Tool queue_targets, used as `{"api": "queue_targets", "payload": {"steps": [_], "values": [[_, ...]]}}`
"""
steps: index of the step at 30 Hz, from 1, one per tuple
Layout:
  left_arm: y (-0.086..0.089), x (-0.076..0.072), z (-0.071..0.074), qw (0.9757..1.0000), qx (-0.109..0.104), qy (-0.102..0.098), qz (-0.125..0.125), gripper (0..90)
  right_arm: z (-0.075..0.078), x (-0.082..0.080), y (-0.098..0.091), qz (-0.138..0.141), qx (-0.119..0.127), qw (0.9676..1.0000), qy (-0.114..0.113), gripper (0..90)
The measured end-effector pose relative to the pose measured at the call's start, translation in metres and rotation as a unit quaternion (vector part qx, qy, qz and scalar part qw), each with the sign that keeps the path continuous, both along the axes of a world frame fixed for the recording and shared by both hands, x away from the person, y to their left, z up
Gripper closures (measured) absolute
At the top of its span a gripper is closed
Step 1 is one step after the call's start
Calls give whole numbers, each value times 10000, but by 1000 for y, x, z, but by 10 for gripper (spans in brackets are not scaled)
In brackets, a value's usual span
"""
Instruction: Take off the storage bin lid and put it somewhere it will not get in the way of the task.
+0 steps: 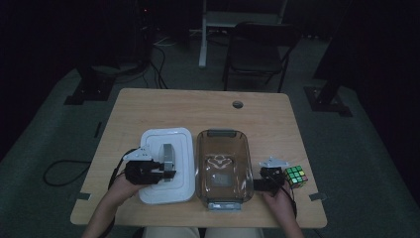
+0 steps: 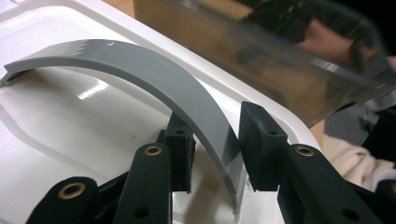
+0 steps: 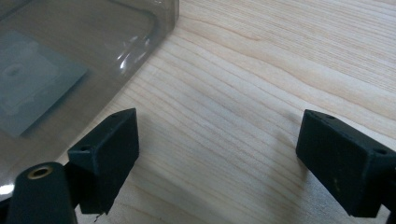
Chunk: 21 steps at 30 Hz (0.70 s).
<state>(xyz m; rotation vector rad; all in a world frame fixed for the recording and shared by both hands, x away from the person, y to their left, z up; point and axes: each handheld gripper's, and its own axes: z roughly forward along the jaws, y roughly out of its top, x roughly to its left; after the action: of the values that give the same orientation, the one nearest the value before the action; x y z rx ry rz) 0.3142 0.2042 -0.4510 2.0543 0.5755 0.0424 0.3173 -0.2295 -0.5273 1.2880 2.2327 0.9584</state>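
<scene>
- One white lid lies flat on the wooden table, left of centre, with a single grey handle arching over its top.
- One clear, smoke-tinted container stands just beside the lid on its right; their long edges run side by side, and whether they touch cannot be told.
- One colour cube rests on the table near the front right corner, just beside the right gripper.
- One round hole marks the table's far edge, and one dark chair stands on the floor beyond it.
- Two grippers are in use, one in each hand.
- The left gripper sits low over the front part of the lid, the left hand behind it and the forearm coming in from the bottom edge.
- In the left gripper view, its two black pads stand on either side of the grey handle near one end, pinching it; the white lid lies right below and the container's tinted wall runs just beyond.
- The right gripper rests low at the container's right front, the right hand behind it.
- In the right gripper view, its jaws are spread wide over bare wood with nothing between them, and the container's corner lies beyond the left jaw.
</scene>
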Motion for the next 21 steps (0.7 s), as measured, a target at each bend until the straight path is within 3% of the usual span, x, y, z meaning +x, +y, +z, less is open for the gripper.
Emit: {"api": "queue_targets", "payload": {"steps": [9, 21], "values": [[-9, 14, -30, 9995, 134, 241, -136, 671, 0, 0, 0, 1, -3, 10000, -1, 131], [-17, 26, -54, 9986, 221, 445, -178, 671, 0, 0, 0, 2, -3, 10000, -1, 131]]}}
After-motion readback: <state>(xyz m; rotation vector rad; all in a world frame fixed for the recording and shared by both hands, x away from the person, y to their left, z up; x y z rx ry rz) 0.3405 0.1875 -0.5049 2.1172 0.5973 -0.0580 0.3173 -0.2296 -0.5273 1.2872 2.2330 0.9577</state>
